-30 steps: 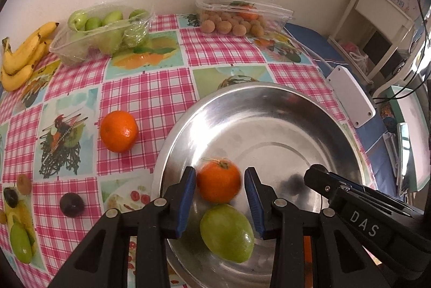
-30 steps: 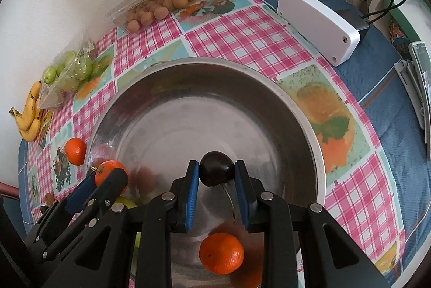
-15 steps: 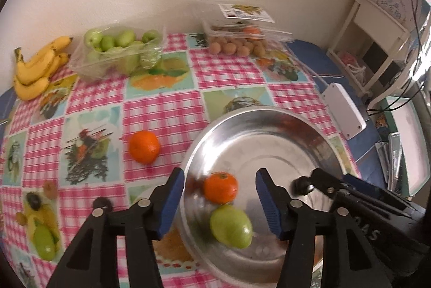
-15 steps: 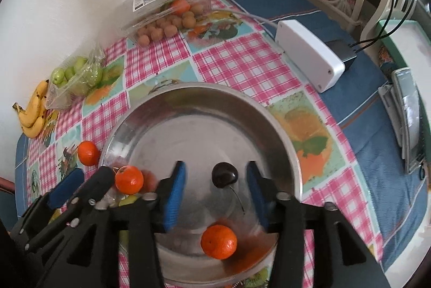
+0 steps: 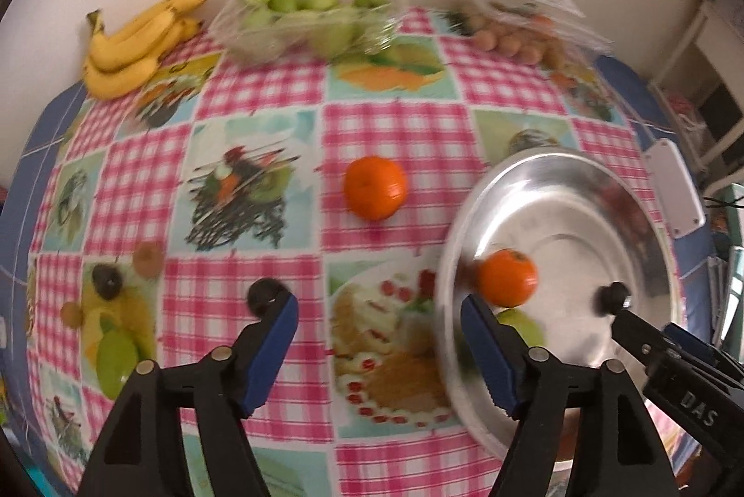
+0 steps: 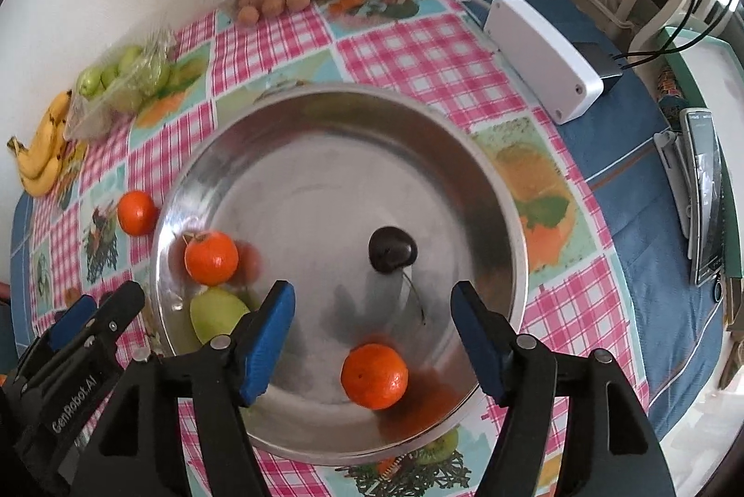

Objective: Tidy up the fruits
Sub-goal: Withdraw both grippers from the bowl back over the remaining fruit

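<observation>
Your tabletop (image 5: 260, 134) in checked cloth, on it a metal bowl (image 6: 507, 227), one loose orange (image 5: 375, 187), bananas (image 5: 135, 46), two clear fruit boxes, a white box (image 6: 541, 55).

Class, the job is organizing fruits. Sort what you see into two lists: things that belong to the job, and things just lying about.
Belongs to the job:
metal bowl
dark cherry
green pear
two oranges in the bowl
loose orange
bananas
both grippers, open

Lying about:
white box
phone
</observation>
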Tool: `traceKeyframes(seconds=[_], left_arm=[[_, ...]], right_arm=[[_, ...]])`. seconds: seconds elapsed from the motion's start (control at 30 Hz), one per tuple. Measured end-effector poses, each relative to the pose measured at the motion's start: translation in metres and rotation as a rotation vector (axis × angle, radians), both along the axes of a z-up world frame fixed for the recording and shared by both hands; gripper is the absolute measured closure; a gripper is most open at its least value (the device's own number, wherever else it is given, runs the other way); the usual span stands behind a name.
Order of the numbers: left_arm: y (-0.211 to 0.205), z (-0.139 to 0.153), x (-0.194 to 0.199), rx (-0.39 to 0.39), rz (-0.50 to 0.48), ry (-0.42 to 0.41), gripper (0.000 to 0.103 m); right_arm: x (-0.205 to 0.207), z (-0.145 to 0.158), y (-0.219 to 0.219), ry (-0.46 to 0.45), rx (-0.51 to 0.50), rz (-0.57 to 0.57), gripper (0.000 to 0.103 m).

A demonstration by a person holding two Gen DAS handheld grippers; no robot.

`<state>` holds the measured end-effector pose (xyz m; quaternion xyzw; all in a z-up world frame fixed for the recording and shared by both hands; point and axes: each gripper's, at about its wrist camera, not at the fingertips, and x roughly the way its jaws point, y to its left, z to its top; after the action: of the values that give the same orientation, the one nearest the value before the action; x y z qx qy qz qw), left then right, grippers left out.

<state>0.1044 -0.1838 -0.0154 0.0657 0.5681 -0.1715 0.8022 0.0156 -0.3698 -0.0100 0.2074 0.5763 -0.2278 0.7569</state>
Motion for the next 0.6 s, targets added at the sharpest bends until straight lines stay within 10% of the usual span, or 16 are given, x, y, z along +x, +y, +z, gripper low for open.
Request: traceKeyframes(seconds=[0.3, 0.6], left_arm=[[0.008, -0.011, 0.002, 0.046, 0.038, 0.003, 0.0], [0.012, -0.014, 0.004, 0.072, 0.048, -0.004, 0.0]], right_arm=[[0.005, -0.005, 0.007, 0.024, -0.005, 0.036, 0.016], [0.009, -0.007, 0.01, 0.023, -0.008, 0.064, 0.003]])
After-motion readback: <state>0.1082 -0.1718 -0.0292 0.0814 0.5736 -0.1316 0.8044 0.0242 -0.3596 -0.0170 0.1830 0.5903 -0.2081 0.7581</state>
